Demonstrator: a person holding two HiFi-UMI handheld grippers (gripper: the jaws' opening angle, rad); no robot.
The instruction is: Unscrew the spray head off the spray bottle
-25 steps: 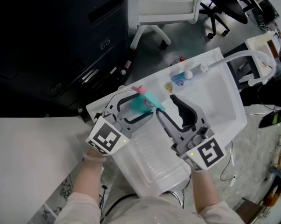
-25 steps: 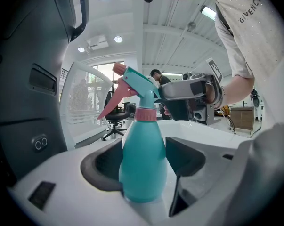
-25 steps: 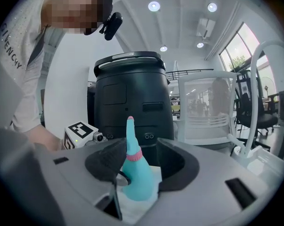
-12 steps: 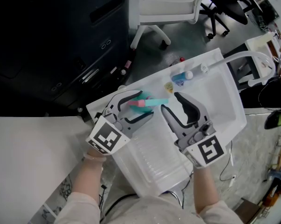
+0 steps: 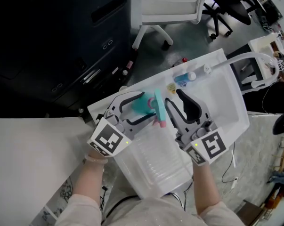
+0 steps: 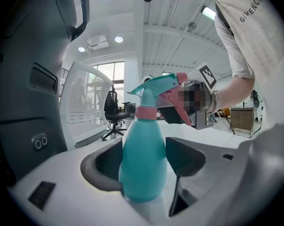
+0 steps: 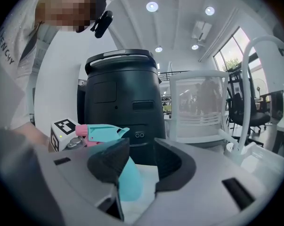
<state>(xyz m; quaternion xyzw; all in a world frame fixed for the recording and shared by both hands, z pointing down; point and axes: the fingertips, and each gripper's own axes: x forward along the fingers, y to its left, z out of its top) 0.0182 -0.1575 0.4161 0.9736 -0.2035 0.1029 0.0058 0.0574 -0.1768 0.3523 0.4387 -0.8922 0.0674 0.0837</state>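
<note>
A teal spray bottle [image 6: 143, 157] stands upright between the pads of my left gripper [image 6: 144, 150], which is shut on its body. In the head view the left gripper [image 5: 144, 106] holds the bottle [image 5: 141, 106] above the white table. Its teal spray head [image 5: 158, 101] with a pink trigger [image 5: 162, 121] and pink collar [image 6: 145, 112] points toward me. My right gripper [image 5: 173, 98] is just right of the head; its jaws have just been closing, with nothing between them. In the right gripper view the spray head [image 7: 104, 133] shows beside the left finger [image 7: 109, 163], outside the right gripper [image 7: 141, 147].
The white table [image 5: 217, 107] carries a small blue-capped bottle [image 5: 182, 79] and a few small caps at its far edge. A dark cabinet [image 5: 61, 41] stands at the left and a white chair [image 5: 170, 4] beyond the table.
The spray head has swung round on the bottle, from pointing away to pointing toward me. The right gripper's jaws have narrowed and shifted slightly left. The left gripper kept still.
</note>
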